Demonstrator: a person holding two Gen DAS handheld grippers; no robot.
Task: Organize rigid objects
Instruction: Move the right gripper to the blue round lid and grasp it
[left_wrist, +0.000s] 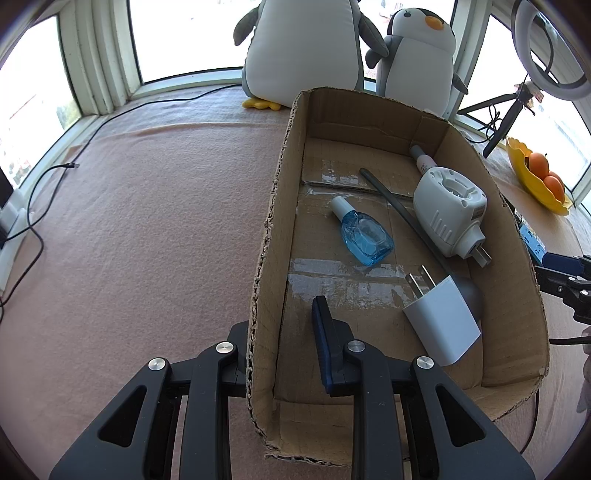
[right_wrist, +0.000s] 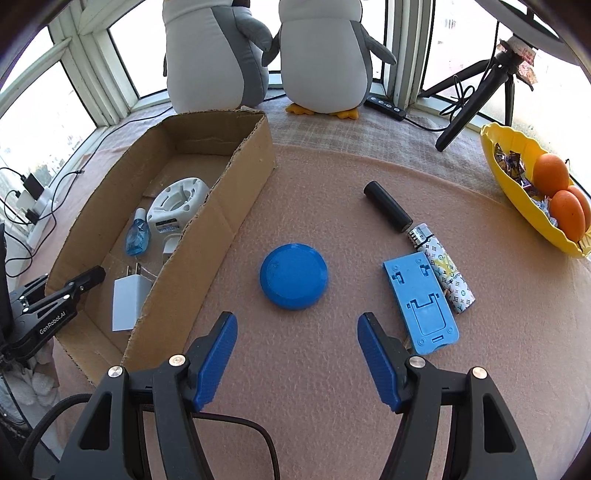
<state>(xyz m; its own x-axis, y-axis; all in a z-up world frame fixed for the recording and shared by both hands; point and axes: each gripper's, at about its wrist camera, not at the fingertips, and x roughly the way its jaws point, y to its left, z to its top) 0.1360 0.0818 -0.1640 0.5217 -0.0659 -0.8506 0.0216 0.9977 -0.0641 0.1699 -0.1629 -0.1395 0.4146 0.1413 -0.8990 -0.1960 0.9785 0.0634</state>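
Note:
An open cardboard box (left_wrist: 517, 236) lies on the pink felt. My left gripper (left_wrist: 279, 314) is shut on its left wall, one finger outside and one inside. The box holds a white charger (left_wrist: 441, 325), a blue bottle (left_wrist: 364, 234), a white plug-in device (left_wrist: 448, 208), a dark stick (left_wrist: 402, 218) and a small tube (left_wrist: 423, 158). My right gripper (right_wrist: 296, 316) hangs open over the felt, empty. Just beyond its fingertips lies a blue round disc (right_wrist: 293, 276). To the right lie a blue phone stand (right_wrist: 421, 302), a patterned lighter (right_wrist: 445, 269) and a black cylinder (right_wrist: 387, 211).
Two plush penguins (right_wrist: 321, 55) stand at the window behind the box. A yellow bowl (right_wrist: 517, 199) with oranges sits at the far right, beside a black tripod (right_wrist: 472, 107). Cables and chargers (right_wrist: 33, 199) run along the left sill. A power strip (right_wrist: 386, 107) lies at the back.

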